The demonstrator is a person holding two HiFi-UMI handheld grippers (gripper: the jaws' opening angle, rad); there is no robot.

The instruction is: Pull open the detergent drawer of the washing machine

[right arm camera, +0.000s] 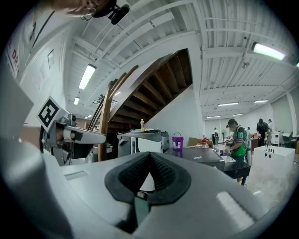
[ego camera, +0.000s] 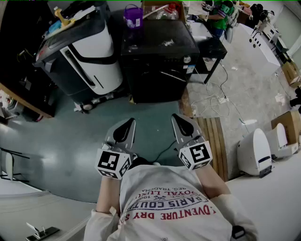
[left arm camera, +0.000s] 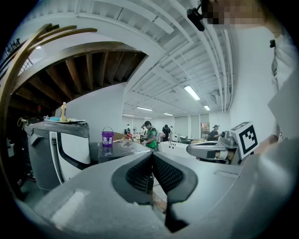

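Head view: left tongs [ego camera: 128,123], right tongs [ego camera: 178,118] each closed, empty; black machine [ego camera: 157,52] ahead, purple bucket [ego camera: 133,17] on top.

bucket [ego camera: 133,17] on washing machine [ego camera: 157,61] | appliance [ego camera: 87,54] left of it

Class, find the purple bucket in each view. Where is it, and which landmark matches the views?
Head view: purple bucket at top centre, at the back corner of the black machine.
Left gripper view: bucket left of centre.
Right gripper view: bucket just right of centre.
Shared landmark: person in green, to its right in all.
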